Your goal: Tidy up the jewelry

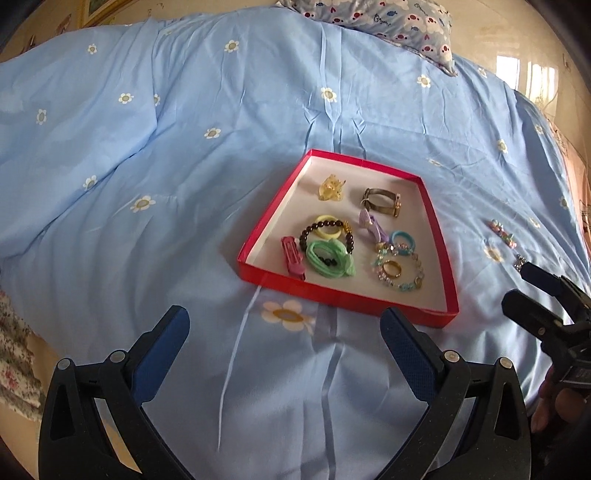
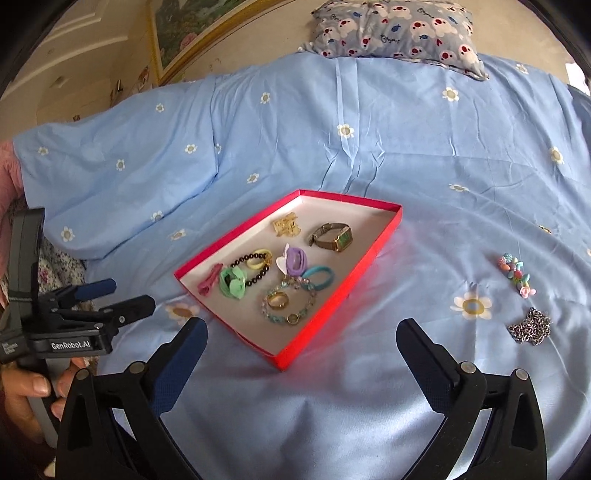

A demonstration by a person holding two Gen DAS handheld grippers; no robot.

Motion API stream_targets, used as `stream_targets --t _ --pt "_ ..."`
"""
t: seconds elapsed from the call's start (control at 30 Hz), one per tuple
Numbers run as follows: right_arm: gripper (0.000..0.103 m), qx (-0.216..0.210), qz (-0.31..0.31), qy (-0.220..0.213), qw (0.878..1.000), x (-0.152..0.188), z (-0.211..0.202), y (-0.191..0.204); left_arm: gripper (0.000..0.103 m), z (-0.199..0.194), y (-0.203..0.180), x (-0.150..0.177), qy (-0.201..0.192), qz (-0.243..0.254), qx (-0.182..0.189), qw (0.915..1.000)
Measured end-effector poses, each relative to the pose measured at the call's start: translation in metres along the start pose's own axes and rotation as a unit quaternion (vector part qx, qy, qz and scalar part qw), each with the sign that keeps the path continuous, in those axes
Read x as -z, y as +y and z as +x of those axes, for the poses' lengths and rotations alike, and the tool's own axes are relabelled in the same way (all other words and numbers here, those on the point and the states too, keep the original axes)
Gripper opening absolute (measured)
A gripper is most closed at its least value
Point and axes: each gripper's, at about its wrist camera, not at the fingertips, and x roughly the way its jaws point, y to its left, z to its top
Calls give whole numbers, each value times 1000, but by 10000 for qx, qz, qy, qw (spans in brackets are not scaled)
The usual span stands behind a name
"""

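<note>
A red tray (image 2: 384,236) lies on the blue bedcover and holds a watch (image 2: 332,236), a gold clip (image 2: 286,223), hair ties, a pink clip (image 2: 208,282), a dark bead bracelet (image 2: 255,271) and a pale bead bracelet (image 2: 290,302) around a gold ring (image 2: 279,300). Right of the tray, on the cover, lie a colourful bead string (image 2: 517,275) and a silver chain (image 2: 530,326). My right gripper (image 2: 302,325) is open and empty over the tray's near corner. My left gripper (image 1: 284,332) is open and empty, just short of the tray (image 1: 258,236).
A patterned pillow (image 2: 395,29) lies at the far end of the bed. The blue flowered cover (image 2: 332,147) is rumpled into a ridge on the left. A framed picture (image 2: 184,33) leans on the wall. A hand (image 2: 22,387) holds the left gripper (image 2: 127,295).
</note>
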Motion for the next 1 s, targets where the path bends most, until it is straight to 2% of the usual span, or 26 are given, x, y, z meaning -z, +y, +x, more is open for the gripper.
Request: stream_targets --t 0.17,0.43,1.0 --pt "103 82 -132 155 9998 4 6 4 103 -4 -5 3 -24 134 -82 9999" --pt "103 206 -374 68 9991 3 -1 11 103 -13 -11 2 -109 313 -202 9992" --pt "103 192 -406 63 9990 1 -5 11 103 -21 -19 -1 -139 482 -370 9981"
